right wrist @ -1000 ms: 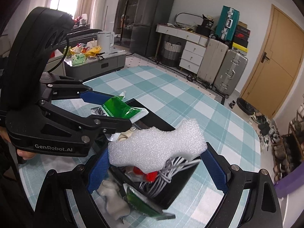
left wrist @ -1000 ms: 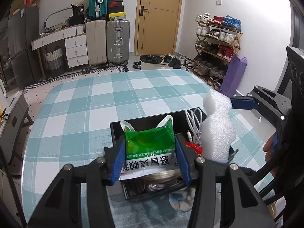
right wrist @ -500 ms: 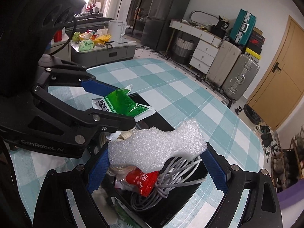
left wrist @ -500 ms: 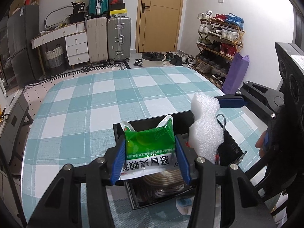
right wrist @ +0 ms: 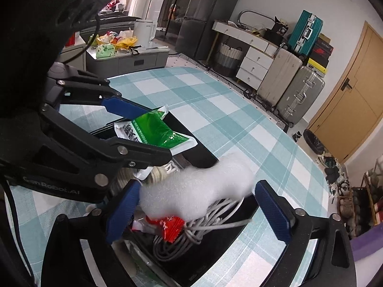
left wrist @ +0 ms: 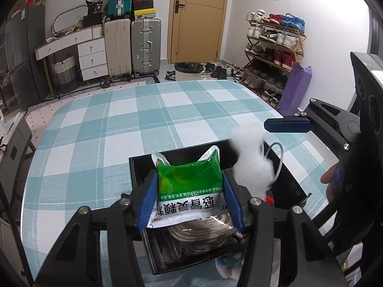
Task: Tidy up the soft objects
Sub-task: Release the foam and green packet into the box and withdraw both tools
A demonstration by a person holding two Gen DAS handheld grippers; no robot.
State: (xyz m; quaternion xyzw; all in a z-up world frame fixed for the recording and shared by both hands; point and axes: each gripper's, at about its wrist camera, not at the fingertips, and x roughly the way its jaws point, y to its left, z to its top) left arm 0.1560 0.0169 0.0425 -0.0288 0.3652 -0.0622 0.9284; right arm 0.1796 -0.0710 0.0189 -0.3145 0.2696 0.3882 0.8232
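Now left fingers (left wrist: pixel 190 202) clamp green packet (left wrist: pixel 189 184) above black box (right wrist: pixel 203 157); right fingers (right wrist: pixel 198 211) spread, white foam (right wrist: pixel 196 191) blurred between.

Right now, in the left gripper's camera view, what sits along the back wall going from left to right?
Grey fridge → white drawer unit → beige suitcase → silver suitcase → wooden door → shoe rack → purple bag.

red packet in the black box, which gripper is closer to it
Right. The right gripper hangs just above the red packet, white foam between its fingers; the left gripper holds the green pouch farther back.
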